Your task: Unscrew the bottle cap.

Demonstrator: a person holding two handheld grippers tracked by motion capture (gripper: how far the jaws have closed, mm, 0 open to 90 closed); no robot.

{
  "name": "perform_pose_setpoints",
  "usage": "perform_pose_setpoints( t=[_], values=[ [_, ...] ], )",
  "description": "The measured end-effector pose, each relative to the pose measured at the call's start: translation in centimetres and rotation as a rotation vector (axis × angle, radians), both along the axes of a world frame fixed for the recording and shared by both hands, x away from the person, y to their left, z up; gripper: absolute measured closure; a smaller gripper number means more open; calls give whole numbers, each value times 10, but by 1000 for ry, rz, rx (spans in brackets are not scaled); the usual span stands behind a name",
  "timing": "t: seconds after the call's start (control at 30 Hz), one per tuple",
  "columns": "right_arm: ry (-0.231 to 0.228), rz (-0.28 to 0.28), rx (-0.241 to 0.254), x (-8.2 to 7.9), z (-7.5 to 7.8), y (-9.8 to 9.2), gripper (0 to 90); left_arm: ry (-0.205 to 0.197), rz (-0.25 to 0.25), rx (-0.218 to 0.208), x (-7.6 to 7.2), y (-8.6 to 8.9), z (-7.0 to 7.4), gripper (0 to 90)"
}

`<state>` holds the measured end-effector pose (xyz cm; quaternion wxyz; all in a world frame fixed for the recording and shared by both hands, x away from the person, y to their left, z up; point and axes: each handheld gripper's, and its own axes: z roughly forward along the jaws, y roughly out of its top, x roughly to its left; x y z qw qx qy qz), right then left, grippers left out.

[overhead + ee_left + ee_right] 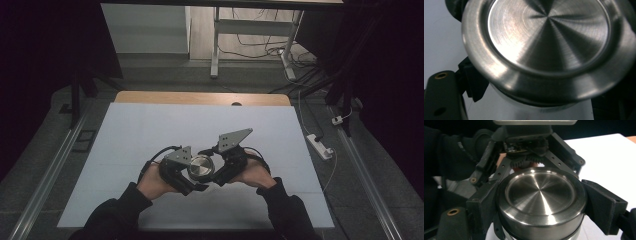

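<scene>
Both grippers meet at a round steel container [201, 167] on the white surface [150, 130]: left gripper [192, 181] clamped on its body, right gripper [212, 172] clamped on its lid [541, 195].

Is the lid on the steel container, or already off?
On. The steel lid sits flat atop the container body, a thin seam beneath its rim. Whether it is tight, cannot tell.

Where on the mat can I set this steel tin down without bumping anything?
Nearly anywhere. The white mat is bare on its far half up to the wooden table edge, and on its left and right flanks. It is crowded only near the front middle, where the left gripper and right gripper both clamp the tin.
</scene>
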<state>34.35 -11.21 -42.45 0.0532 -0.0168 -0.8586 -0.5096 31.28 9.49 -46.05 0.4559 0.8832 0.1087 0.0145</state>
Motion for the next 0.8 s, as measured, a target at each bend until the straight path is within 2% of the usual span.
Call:
perform_pose_setpoints(
  t=[0.07, 0.17, 0.23, 0.3, 0.33, 0.4, 0.47, 0.6, 0.7, 0.8],
  values=[
    [8, -22, 4, 0, 0, 0, 144, -3, 25, -3, 1, 1, 0, 157],
    [28, -124, -19, -2, 8, -1, 46, -16, 105, -1, 2, 4, 1, 157],
    [1, -218, -39, -4, 16, -2, 13, -24, 176, 4, 2, 5, 2, 157],
    [-36, -315, -69, -8, 21, -1, 19, -34, 239, 13, 2, 5, 2, 157],
    [-46, -348, -72, -11, 23, 0, 41, -35, 261, 16, 2, 5, 2, 157],
    [-71, -400, -83, -16, 22, 4, 54, -35, 274, 23, 3, 5, 2, 157],
    [-101, -422, -81, -19, 20, 9, 67, -33, 270, 22, 2, 4, 1, 157],
    [-115, -411, -87, -21, 14, 18, 102, -36, 249, 24, 0, 1, 3, 157],
    [-104, -379, -83, -21, 11, 19, 174, -30, 234, 16, -1, 1, 4, 157],
    [-109, -360, -79, -22, 12, 18, 178, -21, 206, 7, 0, 2, 5, 157]
  ],
)
